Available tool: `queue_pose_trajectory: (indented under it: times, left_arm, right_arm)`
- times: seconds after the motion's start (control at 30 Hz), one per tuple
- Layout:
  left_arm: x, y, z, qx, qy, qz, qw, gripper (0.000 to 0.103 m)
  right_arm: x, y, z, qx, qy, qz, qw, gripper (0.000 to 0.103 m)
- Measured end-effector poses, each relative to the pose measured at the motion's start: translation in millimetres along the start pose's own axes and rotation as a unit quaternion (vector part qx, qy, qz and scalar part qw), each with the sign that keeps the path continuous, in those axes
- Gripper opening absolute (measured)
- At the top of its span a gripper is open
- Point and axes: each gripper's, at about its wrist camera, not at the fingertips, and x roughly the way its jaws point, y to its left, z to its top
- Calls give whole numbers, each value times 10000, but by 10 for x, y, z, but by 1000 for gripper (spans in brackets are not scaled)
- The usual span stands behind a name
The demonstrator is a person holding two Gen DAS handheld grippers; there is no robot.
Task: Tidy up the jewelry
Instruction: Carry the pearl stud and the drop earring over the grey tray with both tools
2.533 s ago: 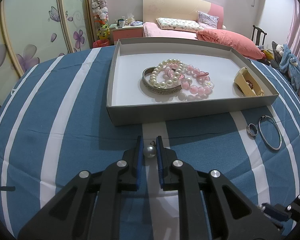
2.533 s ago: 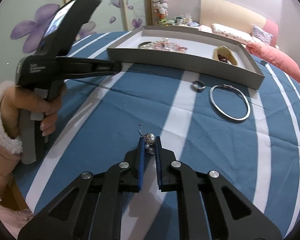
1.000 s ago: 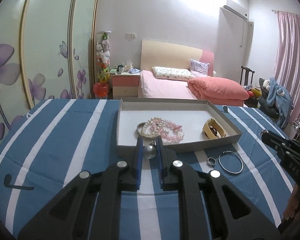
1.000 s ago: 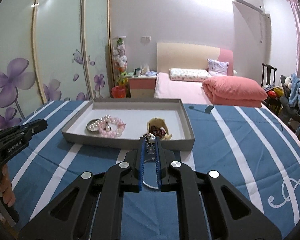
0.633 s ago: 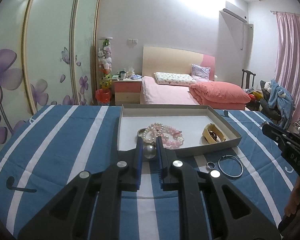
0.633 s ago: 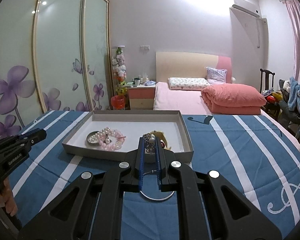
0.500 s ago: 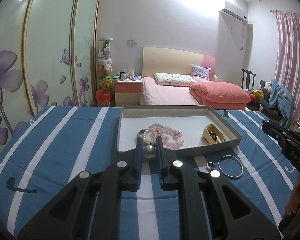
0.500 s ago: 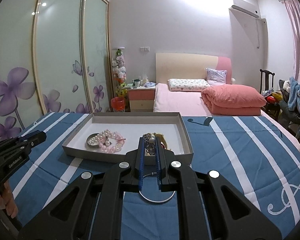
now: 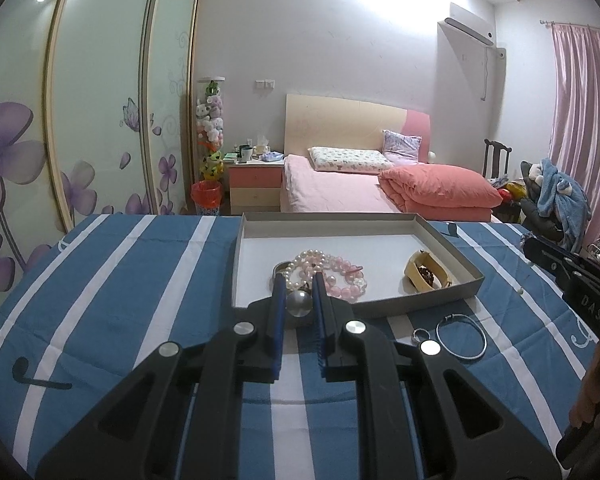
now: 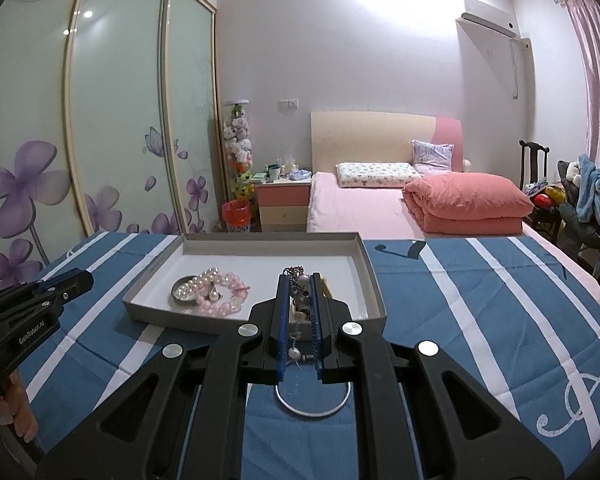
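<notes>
My left gripper (image 9: pixel 298 294) is shut on a grey pearl pendant (image 9: pixel 298 303), held above the blue striped cloth in front of the grey tray (image 9: pixel 419 304). My right gripper (image 10: pixel 299 286) is shut on a pearl chain piece (image 10: pixel 301 285) that dangles between its fingers, in front of the tray (image 10: pixel 373 280). The tray holds pink and white bead bracelets (image 9: pixel 331 276) (image 10: pixel 216 290) and a beige box (image 9: pixel 425 276). A silver bangle (image 9: pixel 461 340) (image 10: pixel 311 402) and a small ring (image 9: pixel 421 335) lie on the cloth near the tray.
The striped cloth (image 9: pixel 120 280) covers the table. The right gripper's body shows at the right edge of the left wrist view (image 9: pixel 579 292); the left one shows at the left edge of the right wrist view (image 10: pixel 28 308). A bed (image 9: pixel 379 188) and wardrobe doors stand behind.
Both grippers have risen from the cloth with their pieces and levelled out to face the tray. In the last half second they have barely moved.
</notes>
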Motion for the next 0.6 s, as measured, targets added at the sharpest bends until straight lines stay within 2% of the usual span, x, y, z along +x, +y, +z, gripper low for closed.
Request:
queue_pose_trajectory:
  times: [0.23, 0.6]
  left_arm:
    - [178, -59, 159, -4, -116, 13, 9999, 14]
    - [649, -127, 356, -72, -117, 47, 9999, 14]
  right_arm:
    - [162, -14, 192, 27, -243, 207, 9995, 11]
    - [663, -131, 319, 275, -189, 497, 9982, 10]
